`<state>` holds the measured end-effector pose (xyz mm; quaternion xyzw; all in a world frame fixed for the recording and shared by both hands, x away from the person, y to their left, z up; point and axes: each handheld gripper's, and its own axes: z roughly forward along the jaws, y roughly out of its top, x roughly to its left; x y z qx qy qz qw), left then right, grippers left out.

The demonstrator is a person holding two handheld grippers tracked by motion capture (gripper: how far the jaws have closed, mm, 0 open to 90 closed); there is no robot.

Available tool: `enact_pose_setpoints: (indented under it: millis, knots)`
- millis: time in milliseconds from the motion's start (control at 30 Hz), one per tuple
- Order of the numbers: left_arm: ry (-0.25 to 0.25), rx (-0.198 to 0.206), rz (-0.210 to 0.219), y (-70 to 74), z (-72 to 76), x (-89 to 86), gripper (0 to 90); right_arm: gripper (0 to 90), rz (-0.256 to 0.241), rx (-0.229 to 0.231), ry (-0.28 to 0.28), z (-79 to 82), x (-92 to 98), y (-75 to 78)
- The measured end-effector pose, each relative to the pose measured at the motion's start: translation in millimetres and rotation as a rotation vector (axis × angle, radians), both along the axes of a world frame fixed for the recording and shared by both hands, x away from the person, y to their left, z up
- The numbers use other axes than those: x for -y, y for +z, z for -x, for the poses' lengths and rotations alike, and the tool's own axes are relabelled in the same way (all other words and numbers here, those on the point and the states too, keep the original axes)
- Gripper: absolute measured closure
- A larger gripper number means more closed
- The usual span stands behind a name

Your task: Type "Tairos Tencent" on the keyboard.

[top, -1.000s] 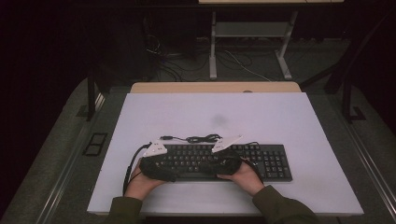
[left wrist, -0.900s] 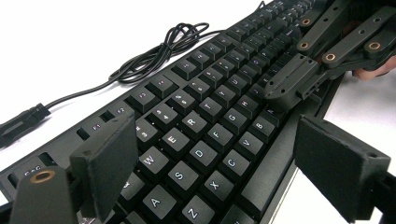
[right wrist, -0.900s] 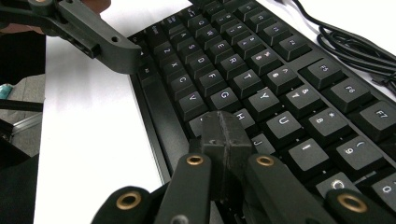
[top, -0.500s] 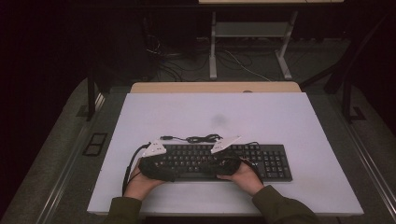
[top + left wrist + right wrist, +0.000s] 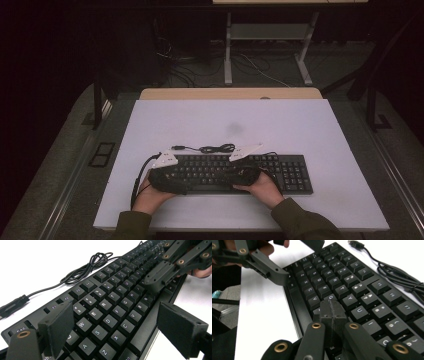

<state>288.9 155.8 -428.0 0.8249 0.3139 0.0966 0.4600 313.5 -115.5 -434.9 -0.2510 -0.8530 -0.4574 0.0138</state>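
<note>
A black keyboard (image 5: 235,172) lies across the near half of the white table, and its coiled USB cable (image 5: 210,148) lies just behind it. My left gripper (image 5: 186,181) hovers over the keyboard's left end. In the left gripper view it (image 5: 120,327) is open, one pad (image 5: 60,327) over the Q-W keys, the other pad (image 5: 180,330) past the front edge. My right gripper (image 5: 231,176) points left over the middle keys. Its jaws (image 5: 332,310) are shut with nothing between them, tip down by the G key (image 5: 331,298). The two grippers face each other closely.
The white table (image 5: 310,125) has bare room behind and to both sides of the keyboard. The cable's plug (image 5: 13,305) lies on the table off the keyboard's back left corner. A wooden table edge (image 5: 230,93) and metal frame legs stand beyond.
</note>
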Motion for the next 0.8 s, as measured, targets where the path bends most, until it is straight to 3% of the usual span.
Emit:
enact_pose_setpoints:
  millis: [467, 800]
  knots:
    - [0.001, -0.002, 0.011, 0.7, 1.8, 0.3, 14.2, 69.6, -0.067, 0.006, -0.04, -5.3, 14.9, 7.4]
    - [0.001, -0.003, 0.022, 1.0, 2.4, 0.4, 17.6, 41.0, -0.083, 0.011, -0.095, -12.0, 24.2, 6.0]
